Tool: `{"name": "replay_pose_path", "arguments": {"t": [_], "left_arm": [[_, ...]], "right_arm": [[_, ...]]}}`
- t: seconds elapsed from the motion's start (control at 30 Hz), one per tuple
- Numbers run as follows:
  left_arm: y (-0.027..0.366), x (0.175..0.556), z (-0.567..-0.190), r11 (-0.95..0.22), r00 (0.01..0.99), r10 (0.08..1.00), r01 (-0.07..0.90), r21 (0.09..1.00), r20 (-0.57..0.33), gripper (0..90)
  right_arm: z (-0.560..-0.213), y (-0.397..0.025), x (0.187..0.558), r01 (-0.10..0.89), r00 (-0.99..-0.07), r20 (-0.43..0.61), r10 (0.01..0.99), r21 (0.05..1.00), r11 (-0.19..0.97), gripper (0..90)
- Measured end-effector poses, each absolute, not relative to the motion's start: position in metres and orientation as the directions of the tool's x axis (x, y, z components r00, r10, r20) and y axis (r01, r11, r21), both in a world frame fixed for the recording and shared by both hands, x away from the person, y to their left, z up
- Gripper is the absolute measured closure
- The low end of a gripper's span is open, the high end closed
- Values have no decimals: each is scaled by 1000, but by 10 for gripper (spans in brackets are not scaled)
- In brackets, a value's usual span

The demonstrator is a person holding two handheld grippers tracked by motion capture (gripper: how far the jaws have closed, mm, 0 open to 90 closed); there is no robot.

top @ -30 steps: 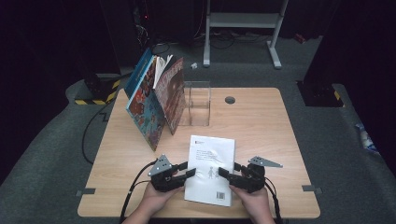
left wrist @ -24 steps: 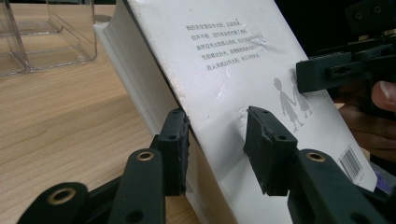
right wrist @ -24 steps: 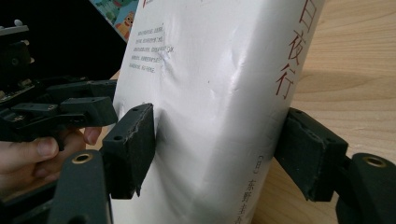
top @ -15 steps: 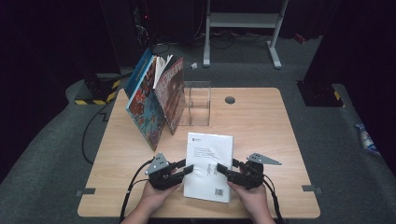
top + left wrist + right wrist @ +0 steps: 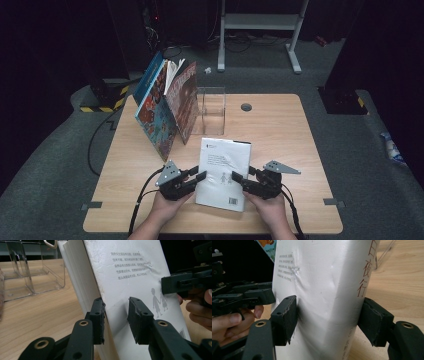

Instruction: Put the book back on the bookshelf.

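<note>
- Since a second ago the book (image 5: 223,171) has come off flat on the table (image 5: 280,130) and its near end has drawn toward the person; it now tilts up, held from both sides.
- The book sits just in front of the clear stand (image 5: 212,110), with the leaning picture books (image 5: 167,107) to that stand's left.
- The left gripper (image 5: 196,178) has its jaws around the book's page edge: one pad on the cover, one behind the pages, closed on it.
- The right gripper (image 5: 242,181) straddles the spine; one pad presses the back cover, the other looks a little off the spine side, so I cannot tell if it clamps.
- To do this well: raise both sides evenly, keep the spine pointing down, and steer the book upright toward the stand's slot without twisting the cover.
</note>
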State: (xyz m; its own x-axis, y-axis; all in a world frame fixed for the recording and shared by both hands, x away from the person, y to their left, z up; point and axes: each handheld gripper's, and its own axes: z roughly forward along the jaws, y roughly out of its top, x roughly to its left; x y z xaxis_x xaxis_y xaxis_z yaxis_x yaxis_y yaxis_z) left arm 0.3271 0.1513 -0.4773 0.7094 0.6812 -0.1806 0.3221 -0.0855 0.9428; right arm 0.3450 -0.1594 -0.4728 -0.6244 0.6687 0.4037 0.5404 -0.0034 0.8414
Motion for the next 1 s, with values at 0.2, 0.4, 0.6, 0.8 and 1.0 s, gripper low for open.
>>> {"name": "replay_pose_path", "arguments": {"t": [0.2, 0.4, 0.6, 0.8, 1.0], "left_arm": [[150, 333, -474, -81, 704, 690, 306, 949, -168, 678], [145, 344, -472, -79, 695, 702, 294, 953, -156, 686], [142, 356, -471, -64, 689, 707, 286, 956, -158, 687], [141, 359, -470, -63, 684, 716, 264, 963, -141, 687], [140, 350, -472, -70, 692, 711, 241, 968, -121, 702]], "right_arm": [[-469, -159, 350, 517, -629, 389, 672, 856, -12, 356], [-465, -160, 361, 495, -627, 376, 682, 869, -24, 362], [-459, -161, 370, 468, -623, 357, 696, 883, -35, 367], [-453, -159, 376, 423, -635, 310, 707, 906, -17, 366], [-457, -162, 370, 392, -656, 285, 699, 920, -8, 362]]}}
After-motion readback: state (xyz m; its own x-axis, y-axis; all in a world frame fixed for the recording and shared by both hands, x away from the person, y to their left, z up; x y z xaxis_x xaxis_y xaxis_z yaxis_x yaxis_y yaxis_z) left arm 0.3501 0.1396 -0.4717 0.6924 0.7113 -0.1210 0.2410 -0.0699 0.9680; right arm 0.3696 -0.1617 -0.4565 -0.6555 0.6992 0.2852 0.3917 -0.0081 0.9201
